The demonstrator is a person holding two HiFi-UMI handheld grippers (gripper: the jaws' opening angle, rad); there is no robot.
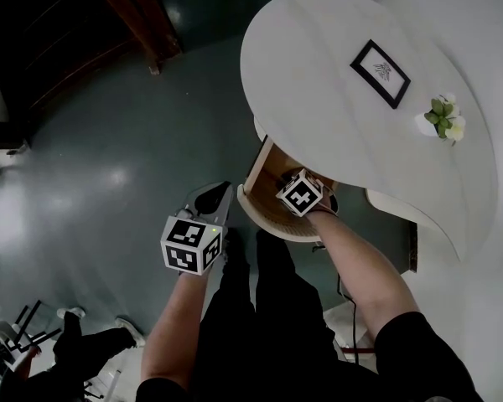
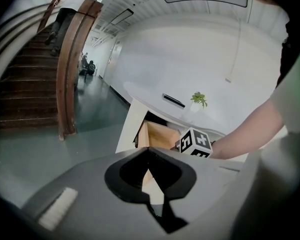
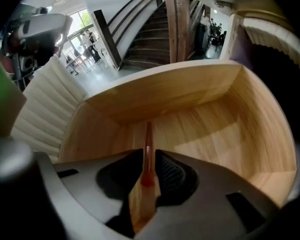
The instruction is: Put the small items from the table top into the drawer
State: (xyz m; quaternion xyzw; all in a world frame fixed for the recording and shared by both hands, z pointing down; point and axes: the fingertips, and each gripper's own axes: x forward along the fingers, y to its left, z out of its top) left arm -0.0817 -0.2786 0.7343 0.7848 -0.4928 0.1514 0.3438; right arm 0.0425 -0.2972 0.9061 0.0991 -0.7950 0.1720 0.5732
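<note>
The right tool [image 3: 148, 159] is pinched on a thin reddish-brown item [image 3: 148, 134] (seen edge-on, too slim to identify). The item juts ahead of the tool's tips, above the floor of the open drawer [image 3: 215, 129]. The left tool [image 2: 149, 153] has its jaws together, nothing between them, with the drawer ahead of it. In the head view the right tool's jaws are hidden beneath its marker cube [image 1: 300, 193].

The person wears a black short-sleeved top [image 1: 423, 350] and black trousers [image 1: 268, 308]. The left gripper [image 2: 150, 171] and right gripper [image 3: 148, 173] share matte grey shells, black ribbed fingers [image 3: 172, 174], and white cubes [image 1: 191, 245] printed with black square markers.
</note>
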